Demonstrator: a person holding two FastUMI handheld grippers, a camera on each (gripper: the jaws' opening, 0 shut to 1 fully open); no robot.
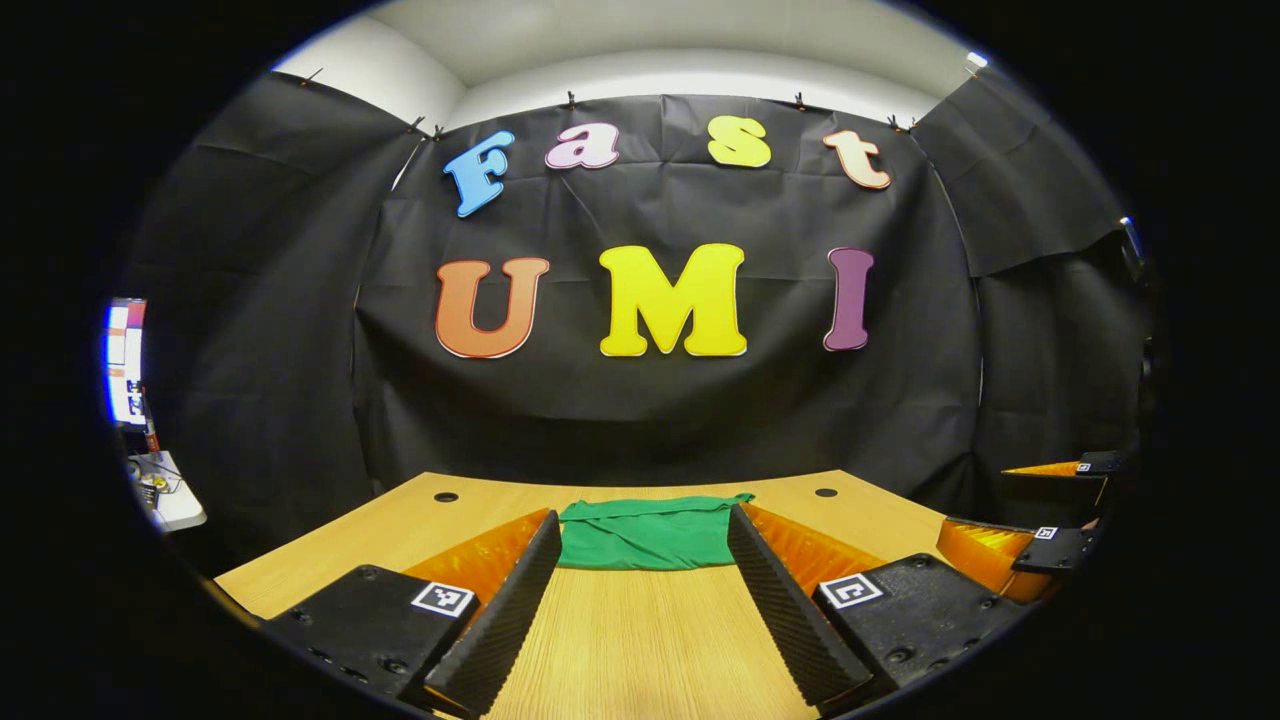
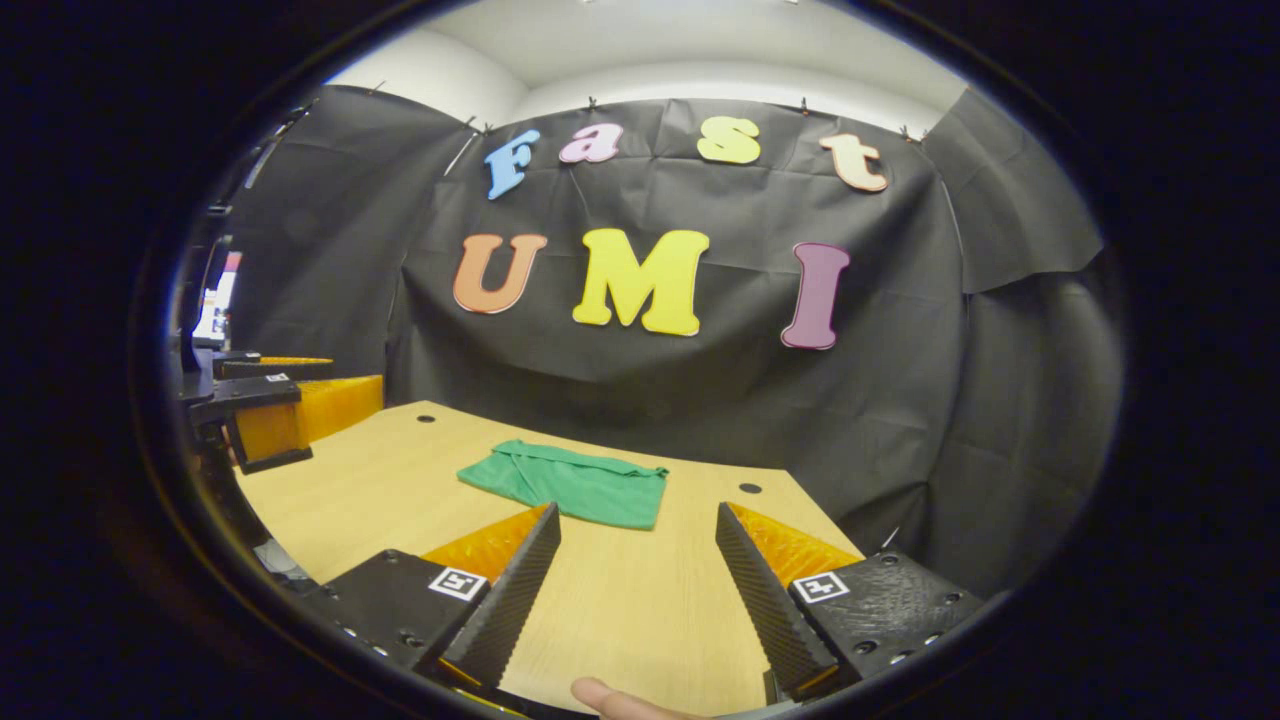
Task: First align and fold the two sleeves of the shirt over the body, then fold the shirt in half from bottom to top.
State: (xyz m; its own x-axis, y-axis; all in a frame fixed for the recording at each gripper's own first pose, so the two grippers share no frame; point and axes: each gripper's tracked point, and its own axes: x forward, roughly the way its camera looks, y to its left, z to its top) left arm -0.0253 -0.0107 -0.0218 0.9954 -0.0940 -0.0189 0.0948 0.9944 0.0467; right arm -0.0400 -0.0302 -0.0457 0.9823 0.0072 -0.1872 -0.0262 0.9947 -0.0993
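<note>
The green shirt (image 1: 645, 533) lies as a compact folded rectangle on the wooden table (image 1: 640, 650), toward its far edge. My left gripper (image 1: 644, 516) is open, hovering short of the shirt, which shows between its spread fingers. The right gripper (image 1: 1040, 510) appears at the right edge of the left gripper view, apart from the cloth. In the right gripper view the shirt (image 2: 570, 482) lies ahead and slightly left of my open right gripper (image 2: 637, 510), which holds nothing. The left gripper (image 2: 285, 395) shows at the far left there, over the table's side.
Black cloth walls close the booth behind and beside the table (image 2: 640, 610). Small round holes (image 1: 826, 492) sit near the table's far corners. A lit screen (image 1: 125, 360) stands outside at the left. A person's fingertip (image 2: 610, 697) shows at the bottom of the right gripper view.
</note>
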